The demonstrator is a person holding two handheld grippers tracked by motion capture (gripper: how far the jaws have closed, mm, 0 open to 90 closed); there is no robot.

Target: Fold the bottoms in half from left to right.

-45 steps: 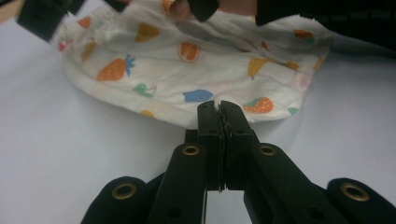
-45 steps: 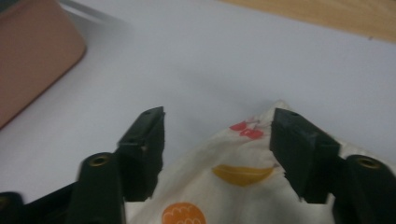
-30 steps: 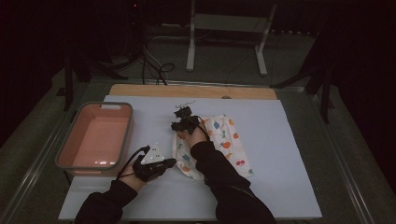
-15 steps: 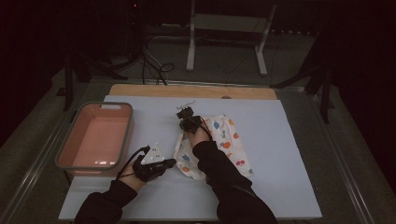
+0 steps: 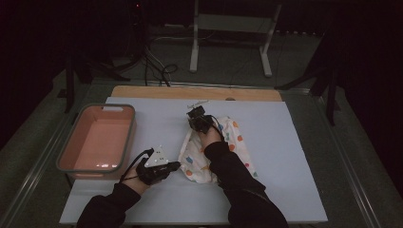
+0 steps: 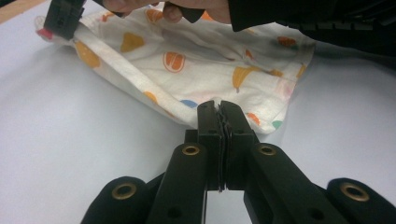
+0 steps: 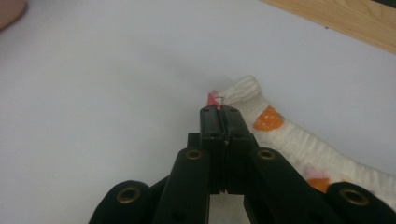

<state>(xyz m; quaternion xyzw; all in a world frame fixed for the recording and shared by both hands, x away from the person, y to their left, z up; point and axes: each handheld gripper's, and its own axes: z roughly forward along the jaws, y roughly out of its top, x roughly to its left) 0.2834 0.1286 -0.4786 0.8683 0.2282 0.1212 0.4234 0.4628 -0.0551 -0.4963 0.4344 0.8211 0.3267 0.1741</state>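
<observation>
Cloth (image 5: pixel 216 149): on the desk (image 5: pixel 294 156), right of the bin (image 5: pixel 97 140). My left hand-held gripper (image 6: pixel 219 106) pinches its near corner; my right hand-held gripper (image 7: pixel 218 108) has just closed, clamping the far corner. Both corners want lifting together, evenly, hem taut.

Both claws at patterned cloth (image 5: pixel 237 147), pink bin (image 5: pixel 71 152) left.

One patterned cloth (image 5: pixel 223 152) near the desk (image 5: pixel 294 156) centre; one pink tub (image 5: pixel 97 140) at its left edge; two grippers, left (image 5: pixel 175 166) and right (image 5: pixel 196 118).
</observation>
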